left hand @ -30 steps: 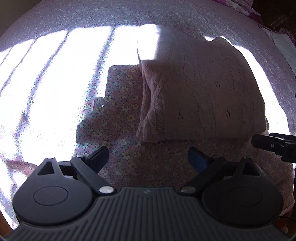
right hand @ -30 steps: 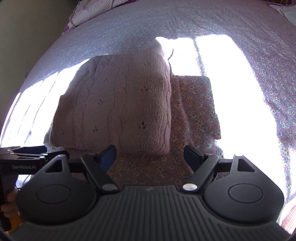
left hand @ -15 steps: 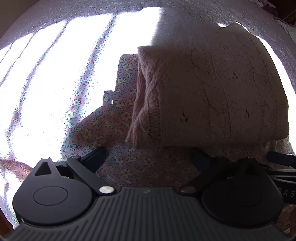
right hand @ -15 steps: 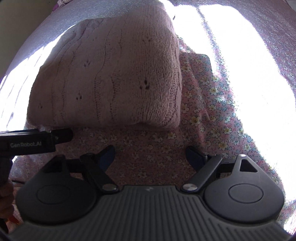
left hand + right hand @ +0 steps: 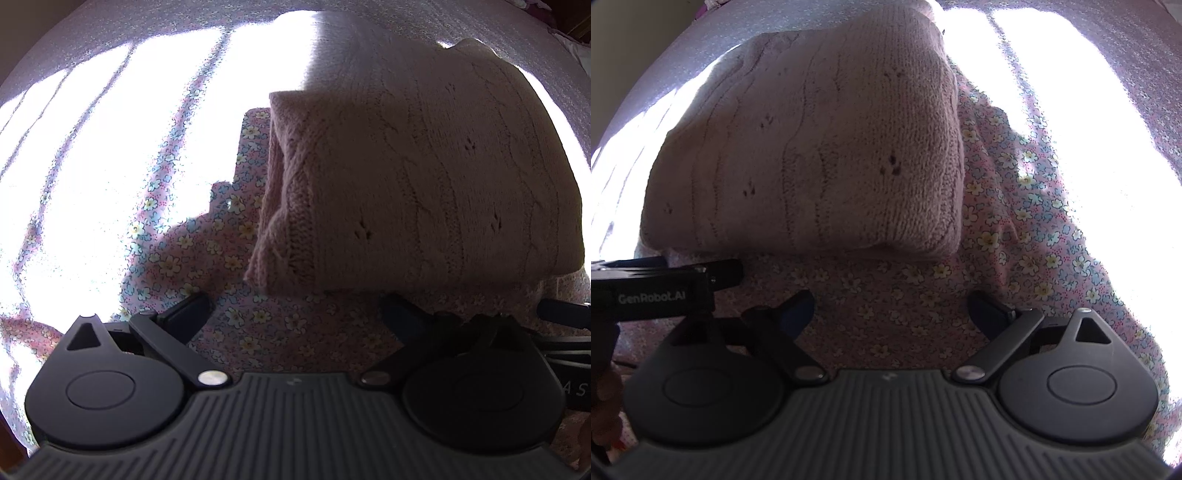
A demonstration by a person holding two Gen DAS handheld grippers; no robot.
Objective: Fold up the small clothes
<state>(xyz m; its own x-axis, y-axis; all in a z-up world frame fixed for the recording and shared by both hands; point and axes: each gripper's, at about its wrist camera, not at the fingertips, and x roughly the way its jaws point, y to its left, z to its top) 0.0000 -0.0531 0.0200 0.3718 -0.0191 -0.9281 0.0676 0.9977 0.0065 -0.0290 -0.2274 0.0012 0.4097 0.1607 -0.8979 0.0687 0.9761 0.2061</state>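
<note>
Left wrist view: folded pink knit sweater (image 5: 424, 184) lies on the floral bedsheet (image 5: 192, 258), just beyond both grippers. Left gripper (image 5: 295, 306) wide, empty; right gripper (image 5: 890, 306) jaws opening, nothing between them. Risk — fingers snag loose sheet with the near edge, or the thick stack slumps unfolded.

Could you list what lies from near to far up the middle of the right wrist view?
Right gripper, its jaws opening with nothing between them → floral sheet → folded pink knit sweater → lavender bedspread.
</note>
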